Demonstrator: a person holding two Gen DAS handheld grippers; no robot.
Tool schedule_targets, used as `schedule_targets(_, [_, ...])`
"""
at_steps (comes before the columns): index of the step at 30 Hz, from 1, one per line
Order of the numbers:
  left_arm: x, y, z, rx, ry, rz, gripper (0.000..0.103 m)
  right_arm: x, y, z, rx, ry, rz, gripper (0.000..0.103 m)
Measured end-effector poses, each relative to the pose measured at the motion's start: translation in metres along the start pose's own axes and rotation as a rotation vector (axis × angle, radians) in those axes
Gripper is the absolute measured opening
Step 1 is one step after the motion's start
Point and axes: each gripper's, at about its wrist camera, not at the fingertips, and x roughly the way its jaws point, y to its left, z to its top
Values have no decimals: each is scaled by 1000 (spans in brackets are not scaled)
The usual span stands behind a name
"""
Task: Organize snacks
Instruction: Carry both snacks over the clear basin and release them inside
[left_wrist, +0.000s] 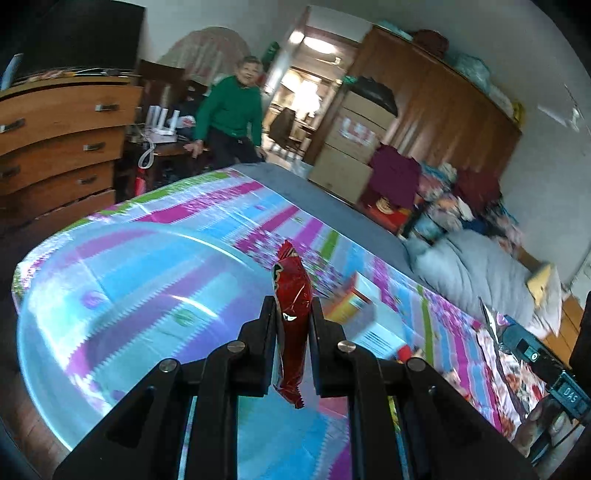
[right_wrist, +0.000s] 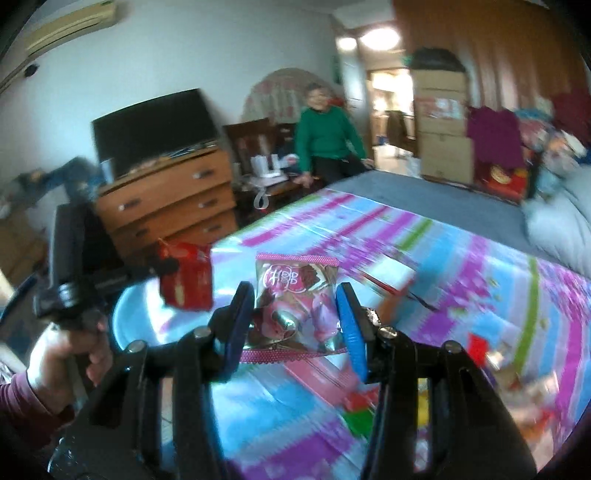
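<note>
My left gripper (left_wrist: 293, 314) is shut on a red snack packet (left_wrist: 291, 295), held edge-on above the colourful striped tablecloth (left_wrist: 166, 236). Below it lies a clear plastic tub (left_wrist: 110, 295). In the right wrist view my right gripper (right_wrist: 295, 317), with blue pads (right_wrist: 351, 328), is shut on a pink snack bag (right_wrist: 295, 291) held flat above the table. At the left of that view the left gripper (right_wrist: 162, 266) hangs over the tub (right_wrist: 133, 325) with the red packet (right_wrist: 188, 280) in it.
More snack boxes (left_wrist: 354, 299) and packets (right_wrist: 480, 347) lie on the table's right part. A person in a green sweater (left_wrist: 231, 110) stands beyond the table's far end. A wooden dresser (right_wrist: 170, 199) stands at the left, a bed with a grey quilt (left_wrist: 472, 273) at the right.
</note>
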Motion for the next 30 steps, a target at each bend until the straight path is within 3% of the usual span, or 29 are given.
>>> schedule_targets(12, [3,62,17,-48,-18,100,15,79,71,36,-45,62,116,47])
schedule_targets(30, [25,101,11,-10,36,264,15,126,105,33,-75,160,135,47])
